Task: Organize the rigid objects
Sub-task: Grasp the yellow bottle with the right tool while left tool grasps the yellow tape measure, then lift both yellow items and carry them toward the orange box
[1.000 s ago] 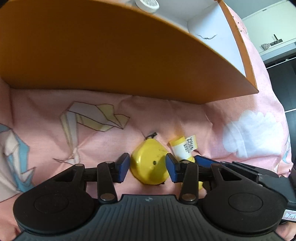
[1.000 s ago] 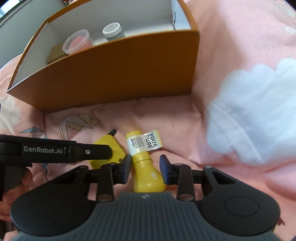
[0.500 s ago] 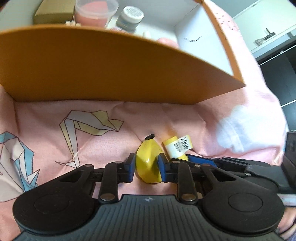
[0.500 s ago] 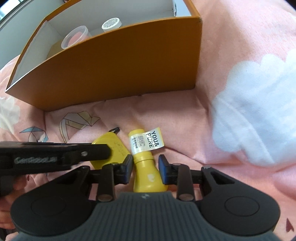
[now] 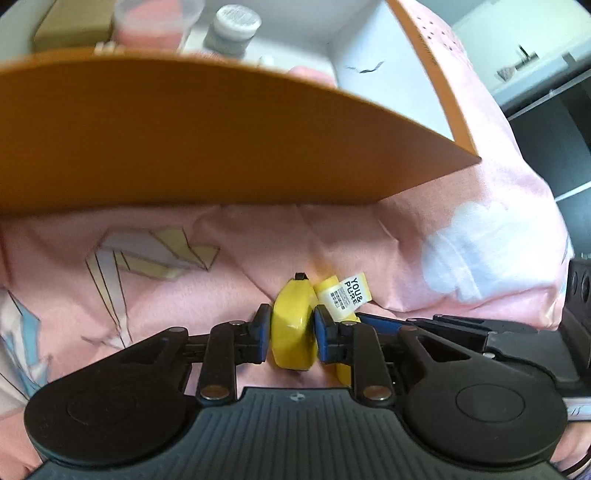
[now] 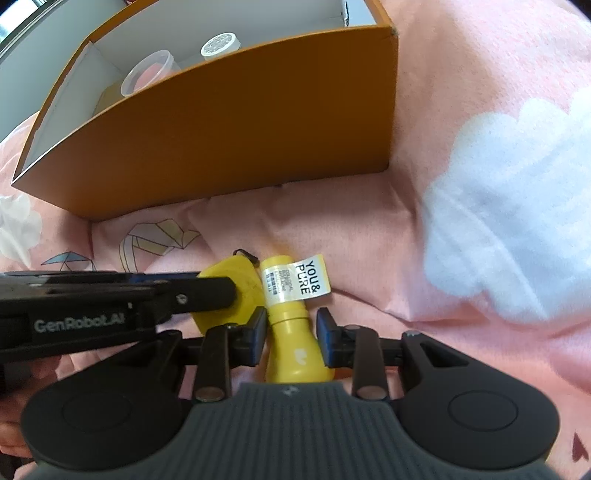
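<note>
My left gripper (image 5: 291, 334) is shut on a flat yellow tape-measure-like case (image 5: 293, 328), held on edge just above the pink sheet. It also shows in the right wrist view (image 6: 236, 291). My right gripper (image 6: 290, 334) is shut on a small yellow bottle (image 6: 291, 343) with a "YOU & PURE" tag (image 6: 312, 275). The bottle also shows in the left wrist view (image 5: 338, 297), touching the case. An orange box (image 6: 221, 140) with a white inside stands beyond both.
The box holds a clear cup (image 6: 149, 72) with something pink, a grey-lidded jar (image 6: 219, 46) and a tan packet (image 5: 74, 22). The pink printed bedsheet (image 6: 480, 184) lies under everything. Dark furniture (image 5: 554, 110) stands at the far right.
My left gripper closed on the yellow case and turned it on edge. My right gripper closed a little on the bottle. Both views rose, showing more of the box's inside.
</note>
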